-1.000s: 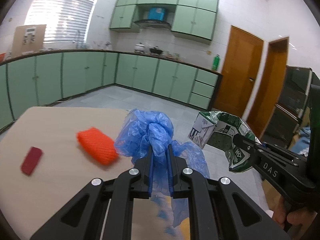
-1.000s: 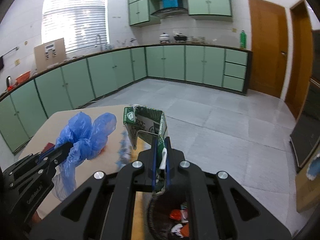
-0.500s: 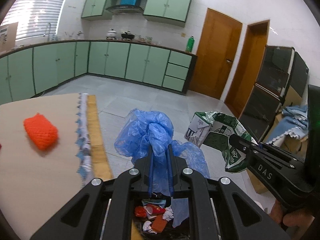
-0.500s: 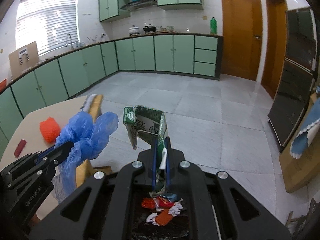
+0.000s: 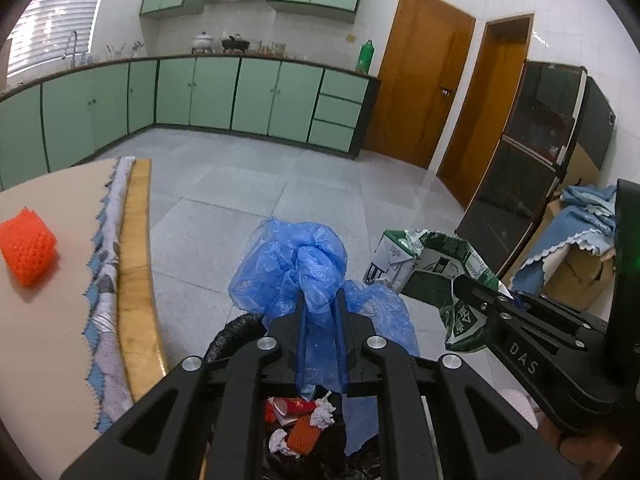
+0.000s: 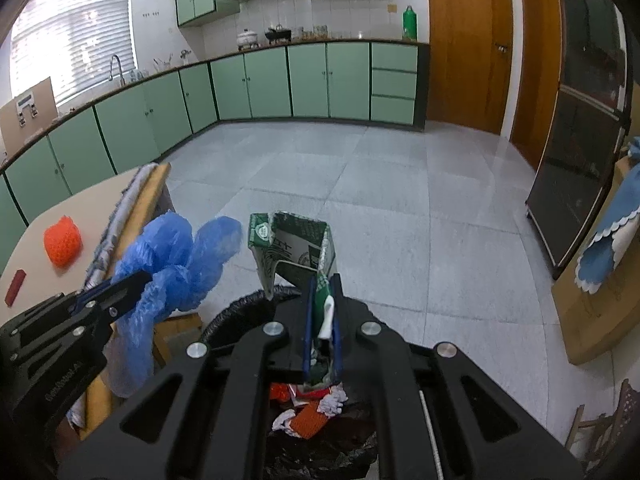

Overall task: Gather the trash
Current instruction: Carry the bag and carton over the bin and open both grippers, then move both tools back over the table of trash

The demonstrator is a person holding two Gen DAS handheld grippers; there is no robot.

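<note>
My left gripper [image 5: 320, 300] is shut on a crumpled blue plastic bag [image 5: 296, 264] and holds it above a black-lined trash bin [image 5: 228, 336]. My right gripper [image 6: 321, 284] is shut on a torn green and white milk carton [image 6: 292, 248], also above the bin [image 6: 240, 308]. The bin holds red and white scraps [image 6: 308, 412]. The carton shows to the right in the left wrist view [image 5: 432, 256]. The blue bag shows to the left in the right wrist view [image 6: 180, 260].
A beige table [image 5: 48, 320] with a wooden edge [image 5: 136, 264] stands left of the bin. An orange mesh sponge [image 5: 26, 246] and a small red block [image 6: 15, 286] lie on it. A dark cabinet [image 5: 532, 148] and a cardboard box with blue cloth [image 5: 576, 240] stand to the right.
Both grippers have moved right, off the table, and now hang over the open trash bin. Each keeps its hold, on the blue bag and the carton.
</note>
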